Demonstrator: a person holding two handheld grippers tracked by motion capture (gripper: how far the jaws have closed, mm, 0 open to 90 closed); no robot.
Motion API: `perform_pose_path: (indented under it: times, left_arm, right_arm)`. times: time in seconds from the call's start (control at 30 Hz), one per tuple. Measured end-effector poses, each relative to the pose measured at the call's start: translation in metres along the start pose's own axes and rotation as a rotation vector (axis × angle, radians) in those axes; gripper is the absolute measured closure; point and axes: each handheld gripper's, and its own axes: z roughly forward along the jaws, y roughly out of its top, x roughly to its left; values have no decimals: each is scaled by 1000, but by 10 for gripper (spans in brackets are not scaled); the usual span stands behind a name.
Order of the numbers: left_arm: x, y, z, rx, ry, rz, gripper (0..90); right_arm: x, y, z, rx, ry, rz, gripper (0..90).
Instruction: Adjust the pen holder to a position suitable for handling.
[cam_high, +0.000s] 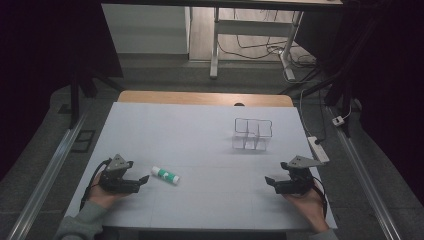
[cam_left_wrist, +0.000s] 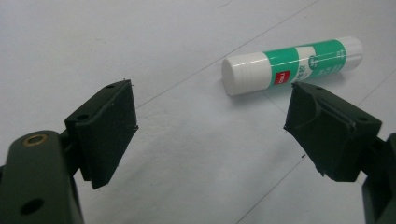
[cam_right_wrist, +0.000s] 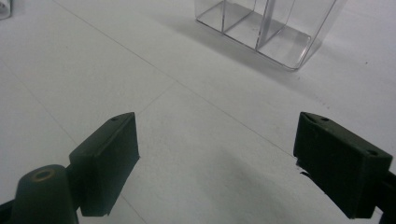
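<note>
A glue stick (cam_high: 165, 175) with a white cap and a green label lies flat on the white table, near the front left. My left gripper (cam_high: 143, 180) rests just left of it, open, with nothing between its jaws. In the left gripper view the glue stick (cam_left_wrist: 292, 65) lies beyond the jaws, close to the right one, and the left gripper (cam_left_wrist: 211, 128) stands open. At the front right my right gripper (cam_high: 270, 182) is open and empty too. A clear plastic organiser (cam_high: 252, 134) with several compartments stands at the middle right, and the right gripper view shows the organiser (cam_right_wrist: 266, 28) ahead of the open right gripper (cam_right_wrist: 217, 154).
A white sheet covers the table (cam_high: 200, 145), with a wooden edge (cam_high: 205, 98) at the back. A white power strip (cam_high: 318, 148) lies at the right edge. Metal rails run along both sides of the table. Desk legs and cables stand on the floor beyond.
</note>
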Motion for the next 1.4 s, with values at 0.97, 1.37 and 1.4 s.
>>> perform_pose_path:
  times: [0.97, 1.37, 1.4]
  left_arm:
    - [-2, 4, 5, -1, -3, 21, 176]
    - [-2, 3, 5, 5, -6, 12, 176]
    - [-2, 3, 5, 6, -6, 11, 176]
  right_arm:
    - [-2, 9, 1, -4, -12, 21, 161]
    - [-5, 36, 2, -34, -41, 24, 207]
    - [-6, 39, 1, -38, -46, 23, 212]
